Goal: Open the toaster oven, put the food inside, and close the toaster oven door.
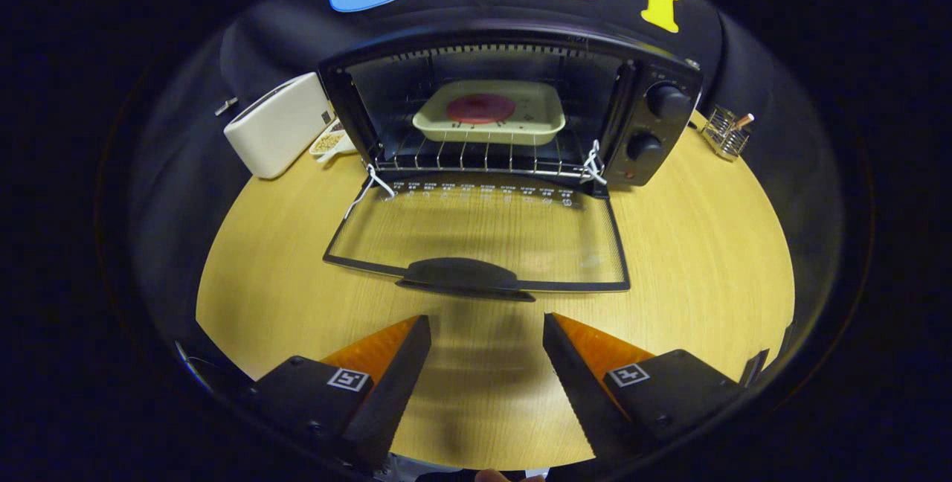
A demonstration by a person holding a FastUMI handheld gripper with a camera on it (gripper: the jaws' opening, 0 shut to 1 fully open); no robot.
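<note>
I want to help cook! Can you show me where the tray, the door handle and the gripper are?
Tray (491, 123): gripper view, on its front wall, inside the oven on the rack.
Door handle (462, 275): gripper view, on its middle, at the open door's edge.
Gripper (487, 333): gripper view, midway between its open fingertips, holding nothing.

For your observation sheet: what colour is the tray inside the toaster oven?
Pale cream tray holding a round red food item, clearest in the gripper view.
</note>
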